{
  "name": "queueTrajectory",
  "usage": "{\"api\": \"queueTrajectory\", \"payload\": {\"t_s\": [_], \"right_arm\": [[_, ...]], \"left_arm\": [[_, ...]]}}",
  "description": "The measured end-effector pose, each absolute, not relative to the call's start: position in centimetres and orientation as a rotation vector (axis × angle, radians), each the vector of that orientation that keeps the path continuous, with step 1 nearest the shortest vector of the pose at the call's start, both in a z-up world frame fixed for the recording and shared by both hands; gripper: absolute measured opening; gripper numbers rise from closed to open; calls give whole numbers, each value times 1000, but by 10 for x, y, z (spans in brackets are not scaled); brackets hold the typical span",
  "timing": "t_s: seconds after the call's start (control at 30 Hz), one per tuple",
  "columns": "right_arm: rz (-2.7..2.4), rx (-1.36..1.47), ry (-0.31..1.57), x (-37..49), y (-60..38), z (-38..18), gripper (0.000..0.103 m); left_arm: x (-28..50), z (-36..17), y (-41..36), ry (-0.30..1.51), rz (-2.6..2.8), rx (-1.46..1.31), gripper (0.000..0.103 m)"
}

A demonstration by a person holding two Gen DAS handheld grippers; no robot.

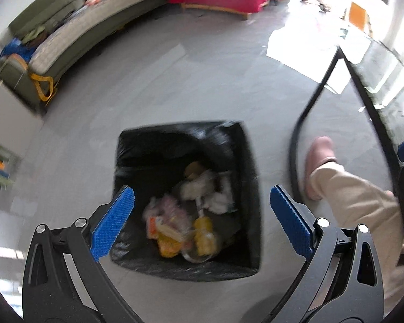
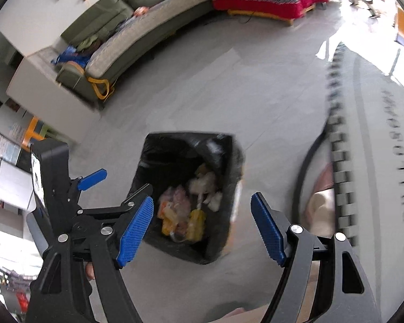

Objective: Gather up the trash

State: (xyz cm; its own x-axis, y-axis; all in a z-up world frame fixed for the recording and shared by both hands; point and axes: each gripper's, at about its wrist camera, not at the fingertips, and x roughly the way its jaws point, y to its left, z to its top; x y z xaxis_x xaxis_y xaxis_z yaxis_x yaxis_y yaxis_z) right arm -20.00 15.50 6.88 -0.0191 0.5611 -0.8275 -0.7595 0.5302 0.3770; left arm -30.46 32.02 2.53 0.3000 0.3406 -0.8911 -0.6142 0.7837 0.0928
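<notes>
floor-standing bin seemingly below spread tongs

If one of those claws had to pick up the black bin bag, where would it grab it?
Probably the folded-over liner edge at the near rim of the bin bag, coming straight down from above. The bag's mouth is stretched open and square around the bin, so the rim is the only thin, loose part that the open left gripper could close on. The trash lies too deep inside to serve as a handle.
</notes>
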Motion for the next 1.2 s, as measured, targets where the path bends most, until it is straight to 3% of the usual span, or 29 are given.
{"api": "queueTrajectory", "payload": {"t_s": [0.6, 1.2], "right_arm": [[627, -17, 1021, -64, -42, 96, 88], [205, 46, 1004, -19, -210, 33, 88]], "left_arm": [[-108, 74, 158, 1042, 253, -40, 98], [-6, 48, 19, 1028, 20, 85, 98]]}}
